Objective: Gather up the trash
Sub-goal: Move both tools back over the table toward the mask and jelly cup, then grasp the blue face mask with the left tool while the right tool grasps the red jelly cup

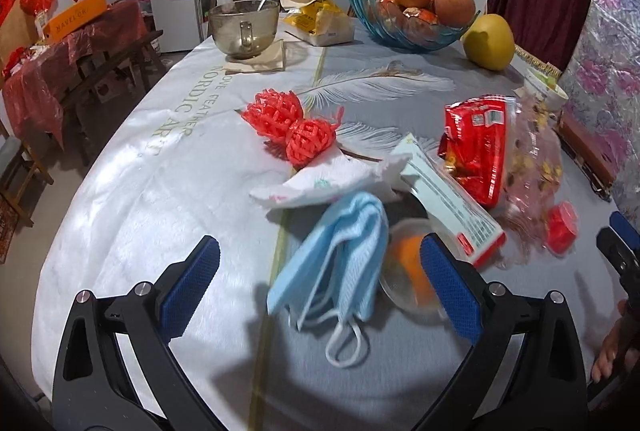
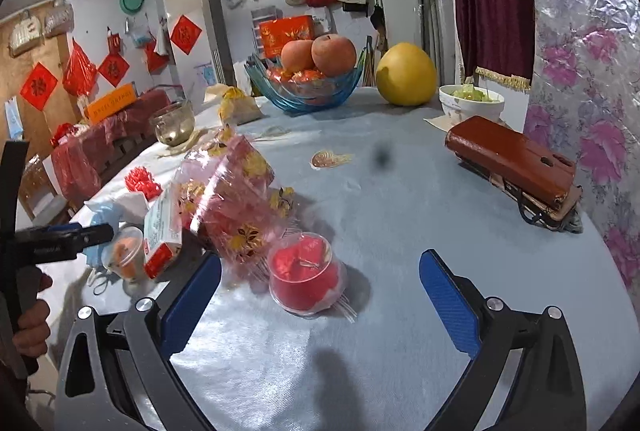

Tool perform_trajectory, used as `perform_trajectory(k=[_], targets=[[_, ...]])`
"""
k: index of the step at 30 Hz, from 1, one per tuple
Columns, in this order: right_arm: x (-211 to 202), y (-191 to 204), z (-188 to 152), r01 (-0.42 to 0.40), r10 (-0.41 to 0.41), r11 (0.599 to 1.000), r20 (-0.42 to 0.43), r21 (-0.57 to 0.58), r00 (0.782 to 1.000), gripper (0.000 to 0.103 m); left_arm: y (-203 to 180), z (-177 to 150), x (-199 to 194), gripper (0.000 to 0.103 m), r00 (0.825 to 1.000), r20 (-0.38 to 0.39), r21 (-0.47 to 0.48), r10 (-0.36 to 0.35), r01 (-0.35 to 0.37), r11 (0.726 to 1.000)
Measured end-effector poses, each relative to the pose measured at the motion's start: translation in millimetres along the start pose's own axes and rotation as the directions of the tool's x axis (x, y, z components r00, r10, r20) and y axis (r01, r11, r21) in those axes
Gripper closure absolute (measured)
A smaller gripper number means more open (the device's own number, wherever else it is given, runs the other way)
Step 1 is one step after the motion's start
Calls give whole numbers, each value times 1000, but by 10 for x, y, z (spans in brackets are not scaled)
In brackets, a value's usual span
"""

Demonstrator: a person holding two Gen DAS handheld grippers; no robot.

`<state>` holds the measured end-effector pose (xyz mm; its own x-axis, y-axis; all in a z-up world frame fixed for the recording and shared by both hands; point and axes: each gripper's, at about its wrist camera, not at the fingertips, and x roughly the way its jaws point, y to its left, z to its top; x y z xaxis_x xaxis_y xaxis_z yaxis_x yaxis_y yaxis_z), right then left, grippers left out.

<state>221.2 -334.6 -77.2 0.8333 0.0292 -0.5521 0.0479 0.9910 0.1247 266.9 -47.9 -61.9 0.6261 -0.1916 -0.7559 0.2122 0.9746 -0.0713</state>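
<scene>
Left hand-held gripper (image 1: 320, 271): jaws wide apart, empty, over the worktop (image 1: 120, 215). One blue face mask (image 1: 340, 263) lies between its fingers; one clear cup (image 1: 408, 271) just beside the right finger.

Right hand-held gripper (image 2: 320, 287): wide apart, empty. One red-filled cup (image 2: 306, 277) between its fingers; one pink wrapper (image 2: 236, 199) just beyond.

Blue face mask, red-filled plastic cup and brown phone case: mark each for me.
Blue face mask (image 1: 340, 251): left wrist view, on its folded fabric.
Red-filled plastic cup (image 2: 306, 277): right wrist view, on its clear side wall.
Brown phone case (image 2: 512, 155): right wrist view, on its top cover.
</scene>
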Motion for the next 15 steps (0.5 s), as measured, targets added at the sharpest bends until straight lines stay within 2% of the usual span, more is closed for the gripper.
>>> perform_trajectory(k=[3,9,11,13,15], targets=[[8,17,-15,-15,15,1000,-11,-9,1000,6,104,-3,35,7,1000,-6,-13,27,-27,1000],[50,47,-17,-25,24,999,-39,-23,999,6,630,-173,-71,7,989,6,-81,150,-149,985],[55,46,-14,-27,26,999,-41,-21,999,6,742,-231,-118,7,987,13,-100,159,-157,983],[52,47,-12,-22,21,1000,-39,-21,999,6,776,-273,-145,7,990,20,-105,139,-136,985],[38,57,-12,-9,9,1000,-28,-21,1000,6,717,-290,-151,7,991,35,-74,126,-123,990]])
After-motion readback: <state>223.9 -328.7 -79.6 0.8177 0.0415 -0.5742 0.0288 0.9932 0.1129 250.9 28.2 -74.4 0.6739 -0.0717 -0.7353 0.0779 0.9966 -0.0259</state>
